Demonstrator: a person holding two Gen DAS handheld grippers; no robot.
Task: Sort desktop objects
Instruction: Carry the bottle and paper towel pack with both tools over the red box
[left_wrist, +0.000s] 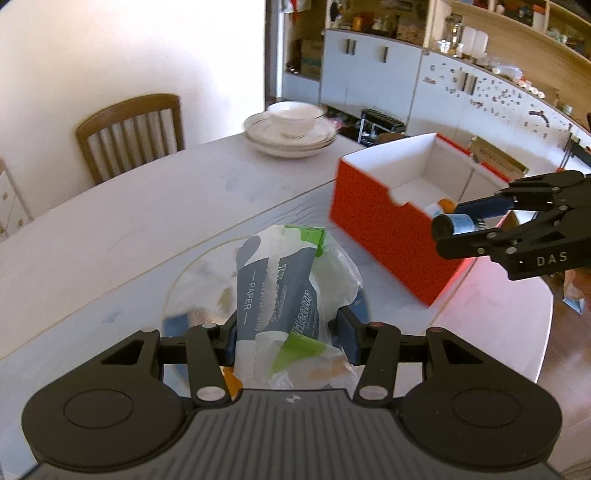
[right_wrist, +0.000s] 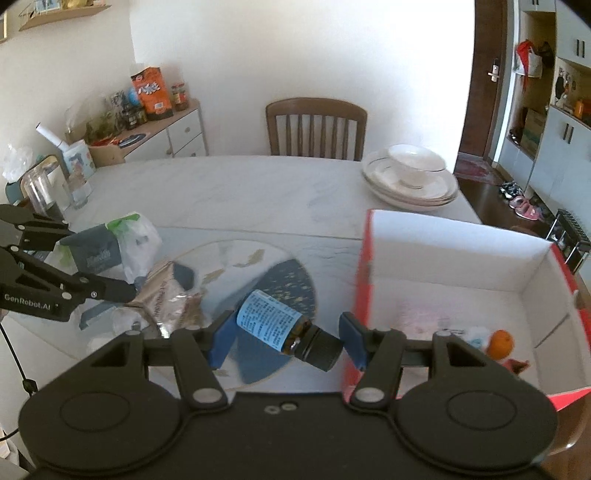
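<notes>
My left gripper (left_wrist: 288, 332) is shut on a soft pack of paper tissues (left_wrist: 280, 280) in white, grey-blue and green wrap, held above a round glass mat (left_wrist: 199, 280). My right gripper (right_wrist: 286, 341) is shut on a small brown bottle (right_wrist: 271, 323) with a blue label and black cap, gripped end to end and tilted. It hangs beside the near left corner of the red box (right_wrist: 364, 266). The box's white inside holds an orange (right_wrist: 500, 343) and a few small items. In the left wrist view the right gripper (left_wrist: 461, 225) and bottle (left_wrist: 456, 223) hover at the box (left_wrist: 384, 236).
A crumpled snack wrapper (right_wrist: 166, 299) lies on the mat (right_wrist: 258, 266) near the left gripper (right_wrist: 99, 258). Stacked plates with a bowl (right_wrist: 410, 177) sit at the table's far right corner. A chair (right_wrist: 316, 125) stands behind the table. Glasses (right_wrist: 77, 192) stand at the left edge.
</notes>
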